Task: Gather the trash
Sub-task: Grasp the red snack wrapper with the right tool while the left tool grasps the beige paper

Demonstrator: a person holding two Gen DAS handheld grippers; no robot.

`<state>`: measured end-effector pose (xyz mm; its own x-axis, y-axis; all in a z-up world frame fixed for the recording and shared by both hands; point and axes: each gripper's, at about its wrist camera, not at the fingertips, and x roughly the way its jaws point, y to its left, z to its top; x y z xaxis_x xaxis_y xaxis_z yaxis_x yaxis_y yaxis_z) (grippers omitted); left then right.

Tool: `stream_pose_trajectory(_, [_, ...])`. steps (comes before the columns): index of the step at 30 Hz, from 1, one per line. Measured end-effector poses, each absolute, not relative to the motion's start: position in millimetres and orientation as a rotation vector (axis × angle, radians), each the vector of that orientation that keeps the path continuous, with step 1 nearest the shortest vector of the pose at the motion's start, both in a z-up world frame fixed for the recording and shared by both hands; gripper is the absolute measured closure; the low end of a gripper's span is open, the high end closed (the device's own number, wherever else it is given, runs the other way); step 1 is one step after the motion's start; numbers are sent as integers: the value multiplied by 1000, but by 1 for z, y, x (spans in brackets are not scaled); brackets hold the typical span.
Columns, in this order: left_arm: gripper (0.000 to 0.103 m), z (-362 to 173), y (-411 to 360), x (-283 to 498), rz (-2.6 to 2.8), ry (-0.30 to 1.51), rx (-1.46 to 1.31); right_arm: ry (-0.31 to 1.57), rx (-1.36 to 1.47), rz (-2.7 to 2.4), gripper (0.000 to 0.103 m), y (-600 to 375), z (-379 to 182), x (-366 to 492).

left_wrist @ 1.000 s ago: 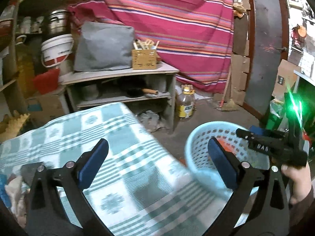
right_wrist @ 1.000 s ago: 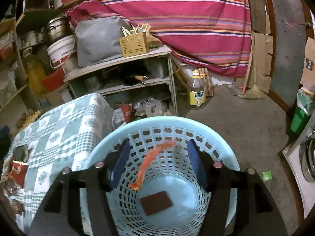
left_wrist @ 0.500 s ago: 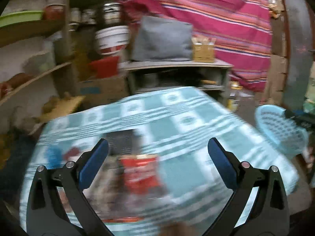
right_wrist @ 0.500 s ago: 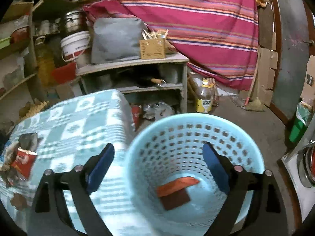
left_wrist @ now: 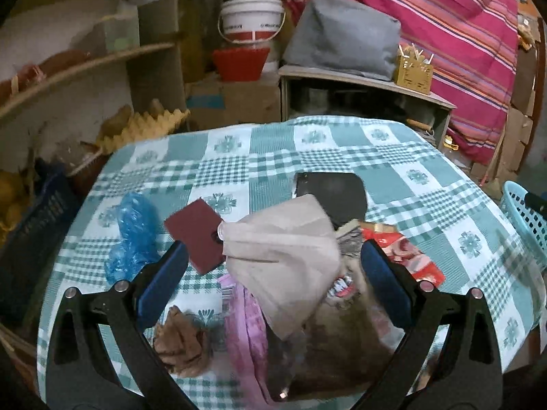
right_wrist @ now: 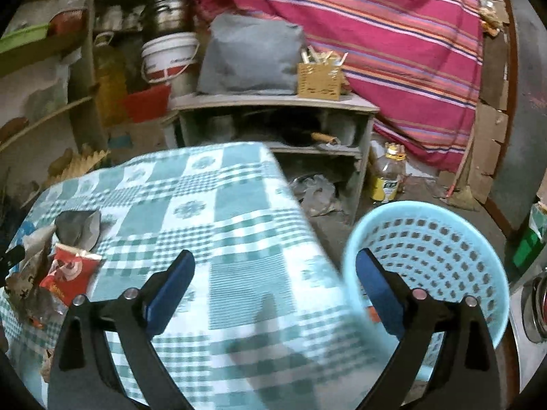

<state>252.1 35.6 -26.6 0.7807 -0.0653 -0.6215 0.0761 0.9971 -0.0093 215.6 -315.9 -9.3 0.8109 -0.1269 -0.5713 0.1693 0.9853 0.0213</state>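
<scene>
**Two grippers gaping over a littered table**

The left gripper (left_wrist: 271, 273) is hanging wide open, holding nothing, its two blue pads straddling a beige paper bag (left_wrist: 283, 249) that is lying on top of the trash heap. Around the bag I am counting one dark red card (left_wrist: 196, 234), one crumpled blue plastic bag (left_wrist: 131, 235), one black pouch (left_wrist: 331, 193), one red snack wrapper (left_wrist: 407, 254), one pink wrapper (left_wrist: 248, 338) and one brown crumpled scrap (left_wrist: 179, 345), all sitting on the green checked tablecloth (left_wrist: 342, 157).

The right gripper (right_wrist: 275, 285) is also gaping, gripping nothing, hovering between the cloth's edge and one light blue basket (right_wrist: 441, 256) standing just beside the table. Its camera alone is showing the basket's perforated wall and a yellow-labelled bottle (right_wrist: 388, 174) on the floor; the left camera is catching only the basket's rim.
</scene>
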Motion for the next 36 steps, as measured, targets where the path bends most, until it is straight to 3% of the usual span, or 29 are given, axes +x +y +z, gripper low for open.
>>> stream_pose_trajectory(4, [6, -35, 32, 265, -117, 699, 20, 642, 49, -123, 10, -294, -16, 226])
stream_pose_trajectory(8, [30, -37, 29, 271, -163, 725, 0, 661, 32, -86, 10, -273, -20, 234])
stream_pose_trajectory(10, [34, -37, 29, 272, -187, 732, -13, 667, 27, -63, 10, -264, -21, 236])
stream_pose_trajectory(12, [51, -38, 28, 271, -198, 735, -2, 674, 26, -42, 10, -256, -21, 237])
stream_pose_trajectory(13, [52, -37, 28, 269, -198, 732, 4, 675, 26, -28, 10, -251, -21, 237])
stream_pose_trajectory(14, [61, -36, 28, 267, -197, 725, 7, 675, 25, -18, 10, -248, -21, 236])
stream_pose_trajectory(15, [86, -35, 29, 266, -200, 722, 7, 673, 19, -6, 10, -243, -20, 234])
stream_pose_trajectory(16, [100, -34, 31, 265, -210, 723, -2, 671, 12, 2, 10, -239, -19, 234])
stream_pose_trajectory(30, [100, 4, 71, 225, -89, 553, -28, 644, -20, 130, 10, -175, -4, 224])
stream_pose_trajectory(36, [100, -1, 88, 222, -66, 569, -25, 689, -48, 156, 10, -143, -15, 235])
